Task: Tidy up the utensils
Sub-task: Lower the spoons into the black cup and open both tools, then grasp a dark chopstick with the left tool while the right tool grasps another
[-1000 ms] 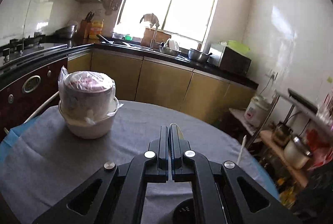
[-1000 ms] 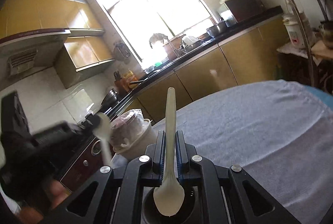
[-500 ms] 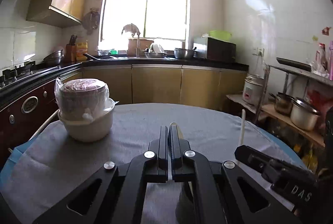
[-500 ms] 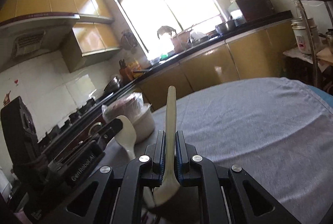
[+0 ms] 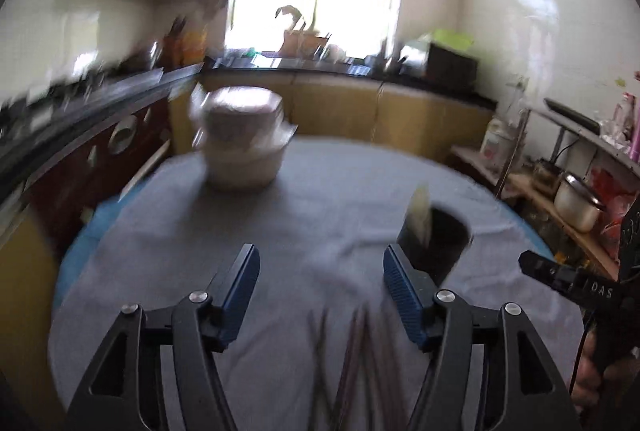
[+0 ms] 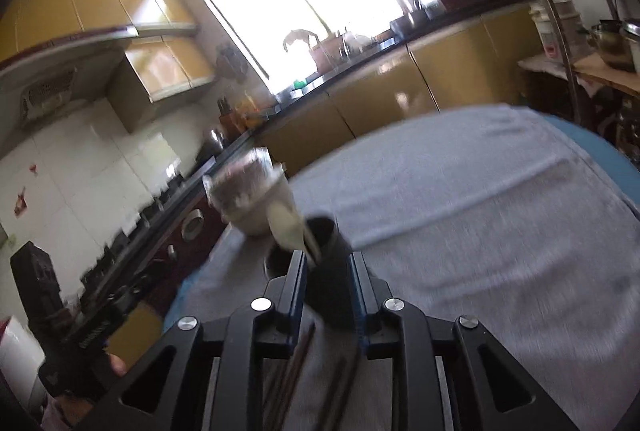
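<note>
Left gripper point(image 5: 320, 287): jaws spread wide and opening, nothing between the pads; only bare grey tablecloth point(image 5: 328, 215) shows in the gap. Directly under and slightly behind the fingertips, between the two finger linkages, lie the chopsticks point(image 5: 352, 363), a loose bundle of dark sticks flat on the cloth, blurred, their long axes running roughly along the gripper's pointing line, fanned a little toward the camera. Ahead of the right-hand pad and just beside it stands the black utensil holder point(image 5: 438, 243), upright, mouth up, with a pale spoon point(image 5: 420, 211) leaning against its near rim. Farther out, ahead and to the left, well apart from the jaws, sits a wrapped white pot point(image 5: 244, 147). Right gripper point(image 6: 328, 265): jaws parted narrowly and opening, empty; the holder point(image 6: 330, 271) is seen through the gap, apparently standing just beyond the tips, though whether the pads touch it cannot be told. The spoon point(image 6: 286, 227) rises from the holder's left rim, bowl upward, tilted left. The chopsticks point(image 6: 320, 379) lie beneath this gripper's linkage too, pointing forward. Judgement: the chopsticks are the remaining loose utensils; they lie nearer below the left jaws, whose wide gap straddles the bundle crosswise to the sticks' length, so a descent and slight pull-back would bring the pads to either side of them.
</note>
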Tool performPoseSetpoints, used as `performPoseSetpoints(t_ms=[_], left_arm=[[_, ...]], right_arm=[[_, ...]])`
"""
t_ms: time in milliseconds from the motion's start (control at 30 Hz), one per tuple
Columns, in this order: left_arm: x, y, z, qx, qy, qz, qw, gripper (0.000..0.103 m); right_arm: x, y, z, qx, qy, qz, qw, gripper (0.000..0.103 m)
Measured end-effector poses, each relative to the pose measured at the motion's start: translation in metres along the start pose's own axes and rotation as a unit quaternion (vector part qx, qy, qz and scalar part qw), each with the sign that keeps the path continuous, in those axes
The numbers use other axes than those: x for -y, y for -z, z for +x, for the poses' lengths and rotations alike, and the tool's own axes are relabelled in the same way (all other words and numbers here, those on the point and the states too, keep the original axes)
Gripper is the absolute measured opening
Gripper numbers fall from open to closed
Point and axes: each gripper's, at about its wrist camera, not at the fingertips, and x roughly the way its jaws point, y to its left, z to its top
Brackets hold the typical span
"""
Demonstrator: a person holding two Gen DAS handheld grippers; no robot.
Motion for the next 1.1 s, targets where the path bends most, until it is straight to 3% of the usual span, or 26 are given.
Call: performPoseSetpoints(t_ms=[167,300,500,600,900,967,1033,1100], left_arm=[[-0.029,0.034,0.006,-0.097,-0.012,-0.052,0.9938,0.065],[-0.037,0.048,0.022,-0.161,-0.030,-0.047,0.9854,0.065],[-0.043,0.051,0.040,-0.197,-0.014,-0.044,0.9793,0.065],[-0.040,0.046,0.053,-0.207,0.000,-0.037,0.9775,0.065],[-0.018,0.023,0.112,-0.241,0.022,0.007,0.9702,0.065],[-0.013,0.021,0.125,-0.251,0.028,0.017,0.9676,0.057],[-0.009,0.021,0.136,-0.264,0.036,0.028,0.9635,0.035],[-0.005,0.020,0.140,-0.258,0.032,0.044,0.9647,0.029]], right_arm=[[-0.005,0.020,0.018,-0.099,0.047,0.003,0.994,0.023],[-0.010,0.036,0.051,-0.177,0.093,-0.008,0.980,0.023],[-0.020,0.050,0.079,-0.216,0.132,-0.024,0.967,0.022],[-0.021,0.057,0.089,-0.226,0.156,-0.034,0.961,0.014],[-0.004,0.053,0.080,-0.220,0.162,-0.040,0.961,0.006],[0.003,0.049,0.076,-0.222,0.148,-0.017,0.964,0.006],[0.008,0.045,0.071,-0.219,0.127,0.008,0.967,0.007],[0.008,0.041,0.071,-0.216,0.122,0.015,0.969,0.009]])
